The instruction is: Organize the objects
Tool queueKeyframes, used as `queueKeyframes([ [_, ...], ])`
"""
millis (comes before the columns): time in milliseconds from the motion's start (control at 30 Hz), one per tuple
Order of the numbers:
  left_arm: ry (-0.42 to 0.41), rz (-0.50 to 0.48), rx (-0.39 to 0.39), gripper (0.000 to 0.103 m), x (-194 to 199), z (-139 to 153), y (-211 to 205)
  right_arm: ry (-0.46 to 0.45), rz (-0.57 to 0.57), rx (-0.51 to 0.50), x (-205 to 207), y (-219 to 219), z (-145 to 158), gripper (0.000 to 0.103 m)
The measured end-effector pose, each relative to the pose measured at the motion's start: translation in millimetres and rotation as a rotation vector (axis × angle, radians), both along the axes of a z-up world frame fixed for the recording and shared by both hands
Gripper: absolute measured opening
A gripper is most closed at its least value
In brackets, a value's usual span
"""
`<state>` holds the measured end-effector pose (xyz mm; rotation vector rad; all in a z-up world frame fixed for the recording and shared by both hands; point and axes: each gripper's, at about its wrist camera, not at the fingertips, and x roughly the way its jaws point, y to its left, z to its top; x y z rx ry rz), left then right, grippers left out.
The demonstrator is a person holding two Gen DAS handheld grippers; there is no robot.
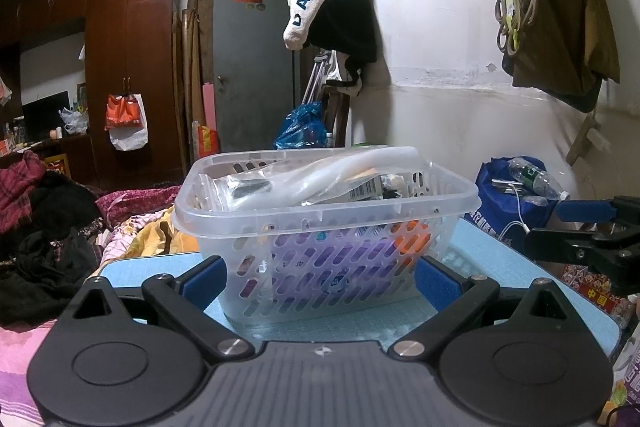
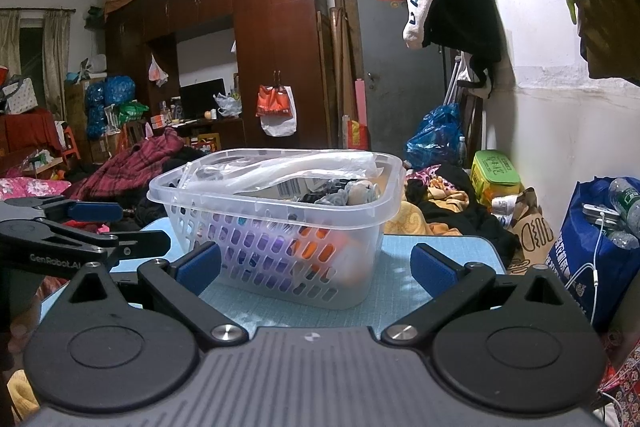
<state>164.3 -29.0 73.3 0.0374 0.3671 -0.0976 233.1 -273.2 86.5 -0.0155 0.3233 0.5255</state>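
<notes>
Basket (image 1: pixel 320 239) stands upright on mat (image 1: pixel 520 267), long axis left-right.

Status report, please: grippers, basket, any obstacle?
Left gripper open, right gripper open, both empty. Basket full, on blue mat. Nothing in the way.

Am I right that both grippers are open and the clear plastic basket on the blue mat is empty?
Not quite: the clear plastic basket on the blue mat is full of items, as the left wrist view shows. Both the left gripper and right gripper are open.

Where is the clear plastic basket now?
The clear plastic basket stands on the blue mat, centred in both wrist views, just ahead of both open hand-held grippers.
</notes>
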Motion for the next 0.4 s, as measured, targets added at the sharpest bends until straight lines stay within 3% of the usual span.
queueKeyframes([
  [400,-0.035,0.016,0.026,0.101,-3.1,0.0,-5.1,0.002,0.005,-0.010,0.4,3.3,-3.3,0.103],
])
